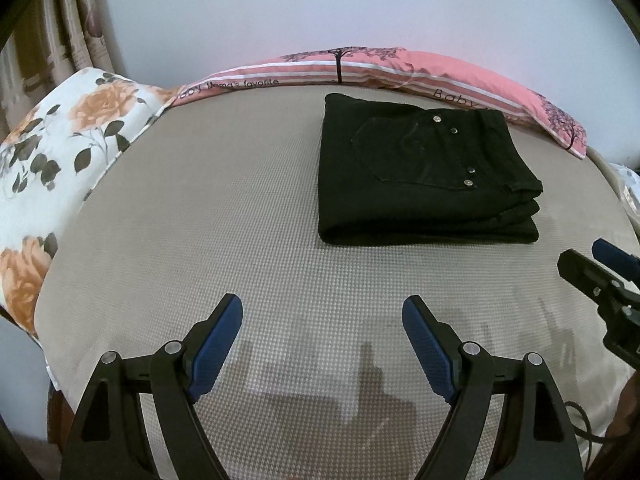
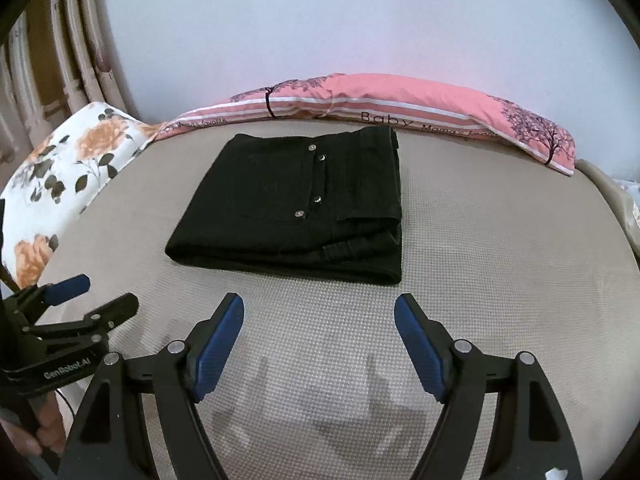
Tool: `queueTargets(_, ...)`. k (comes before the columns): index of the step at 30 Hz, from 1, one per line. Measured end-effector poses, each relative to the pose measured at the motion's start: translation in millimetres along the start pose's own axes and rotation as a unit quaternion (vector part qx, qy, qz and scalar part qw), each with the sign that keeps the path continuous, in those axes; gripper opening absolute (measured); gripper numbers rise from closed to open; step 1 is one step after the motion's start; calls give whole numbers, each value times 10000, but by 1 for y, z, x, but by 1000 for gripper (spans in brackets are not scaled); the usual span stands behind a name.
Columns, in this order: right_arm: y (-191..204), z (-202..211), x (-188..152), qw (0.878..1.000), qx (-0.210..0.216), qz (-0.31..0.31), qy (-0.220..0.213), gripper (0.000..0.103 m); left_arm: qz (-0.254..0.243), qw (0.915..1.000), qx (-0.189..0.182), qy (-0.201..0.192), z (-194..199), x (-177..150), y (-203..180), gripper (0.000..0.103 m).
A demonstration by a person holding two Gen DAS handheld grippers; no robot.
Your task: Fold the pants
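Observation:
Black pants [image 1: 424, 172] lie folded into a thick rectangle on the beige mattress [image 1: 220, 220], back pocket and metal rivets facing up. In the right wrist view the same pants [image 2: 296, 204] rest near the pink pillow. My left gripper [image 1: 322, 312] hovers over bare mattress, short of the pants and to their left, jaws open and empty. My right gripper [image 2: 318, 312] stands just in front of the pants' near edge, jaws wide apart with nothing between them. Each gripper shows at the edge of the other's view: the right gripper [image 1: 588, 264], the left gripper [image 2: 92, 296].
A long pink pillow [image 1: 400, 68] with tree prints lies along the far edge against a pale wall. A white floral pillow [image 1: 60, 160] sits at the left. Curtains hang at the far left. A hand [image 2: 44, 428] grips the left tool's handle.

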State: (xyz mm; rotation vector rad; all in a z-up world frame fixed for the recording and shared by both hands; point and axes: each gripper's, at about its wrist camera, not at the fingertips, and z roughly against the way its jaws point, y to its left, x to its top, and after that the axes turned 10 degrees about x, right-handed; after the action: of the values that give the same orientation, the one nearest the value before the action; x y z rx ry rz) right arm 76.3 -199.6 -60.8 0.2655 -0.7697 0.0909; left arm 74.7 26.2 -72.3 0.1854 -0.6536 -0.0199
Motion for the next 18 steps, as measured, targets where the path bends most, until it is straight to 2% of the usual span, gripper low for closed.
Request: queueTargets(18, -7, -7, -4, 9998, 99, -170, 94, 77, 28, 9998, -27, 208, -8, -3, 0, 82)
